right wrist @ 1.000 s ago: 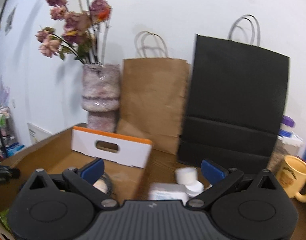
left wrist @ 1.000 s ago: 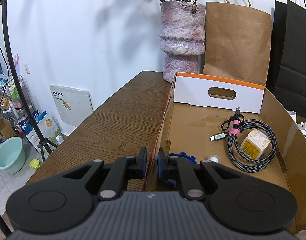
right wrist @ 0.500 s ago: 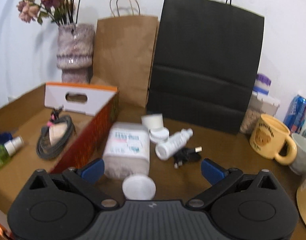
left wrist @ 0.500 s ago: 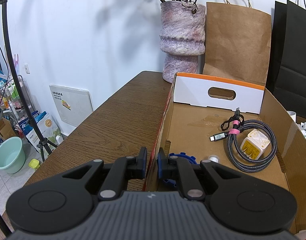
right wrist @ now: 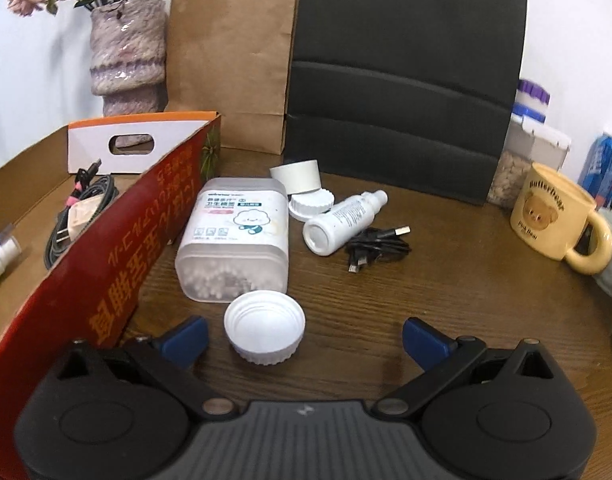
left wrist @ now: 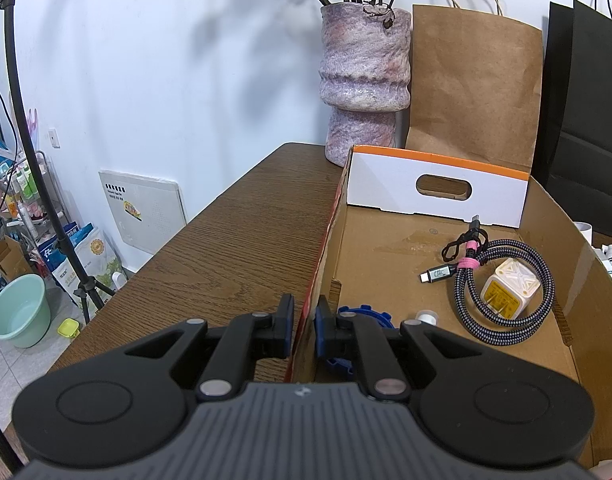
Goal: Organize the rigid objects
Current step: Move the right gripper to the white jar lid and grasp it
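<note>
My left gripper (left wrist: 304, 326) is shut on the left wall of the cardboard box (left wrist: 325, 240), one pad on each side of it. In the box lie a braided cable (left wrist: 505, 280), a white charger (left wrist: 505, 290), a blue toothed part (left wrist: 365, 314) and a small white cap (left wrist: 425, 315). In the right wrist view my right gripper (right wrist: 304, 338) is open, low over the table, with a white jar lid (right wrist: 264, 330) between its fingers, untouched. Beyond the lid lie a clear cotton swab box (right wrist: 236, 236), a white bottle (right wrist: 341, 218) on its side, a black cable (right wrist: 379, 246), a white cup (right wrist: 298, 174) and a ribbed lid (right wrist: 310, 204).
The box's red outer wall (right wrist: 118, 272) rises close by the right gripper's left finger. A pink vase (left wrist: 363, 80), a brown paper bag (right wrist: 230, 60) and a black bag (right wrist: 405, 80) stand at the back. A yellow mug (right wrist: 557, 216), a food container (right wrist: 533, 160) and a can (right wrist: 601, 164) stand right.
The right gripper has dropped and tilted down toward the table, so the white lid and swab box now lie close before its open fingers. The left gripper has stayed put on the box wall.
</note>
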